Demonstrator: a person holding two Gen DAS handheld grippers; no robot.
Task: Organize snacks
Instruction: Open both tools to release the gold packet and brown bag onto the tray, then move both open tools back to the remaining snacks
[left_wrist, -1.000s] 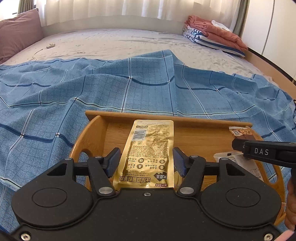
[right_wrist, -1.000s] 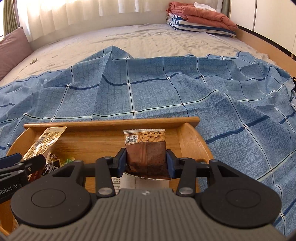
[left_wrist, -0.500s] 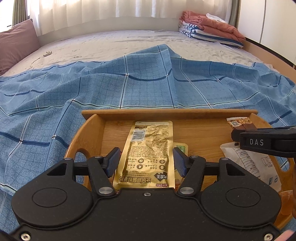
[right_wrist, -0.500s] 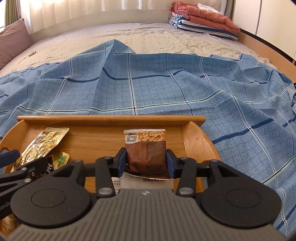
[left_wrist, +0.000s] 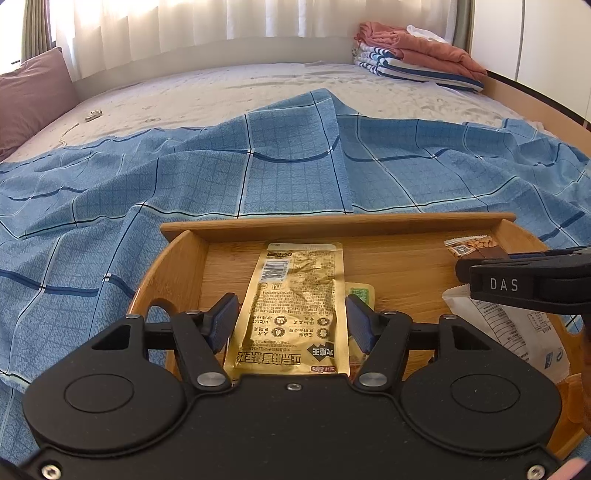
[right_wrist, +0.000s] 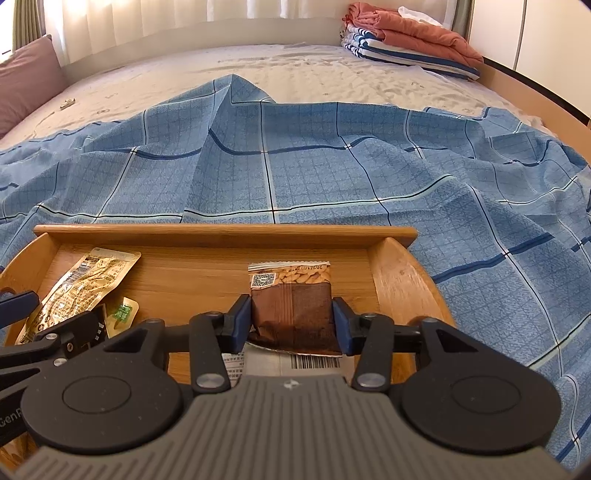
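Right tongs (right_wrist: 291, 325) are spreading now, the brown almond snack packet (right_wrist: 293, 306) between the pads, resting on a white barcoded pouch (right_wrist: 295, 360) near the right end of the wooden tray (right_wrist: 221, 234). Its long axis runs toward the far wall. Left tongs (left_wrist: 291, 323) stand apart astride the long gold foil packet (left_wrist: 299, 306), pads clear. Only the right view shows the green sachet (right_wrist: 123, 312) whole.

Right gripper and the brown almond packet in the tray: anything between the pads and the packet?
Nothing visible. The brown almond packet sits between the right gripper pads, jaws opening, inside the wooden tray, lying partly on a white packet.
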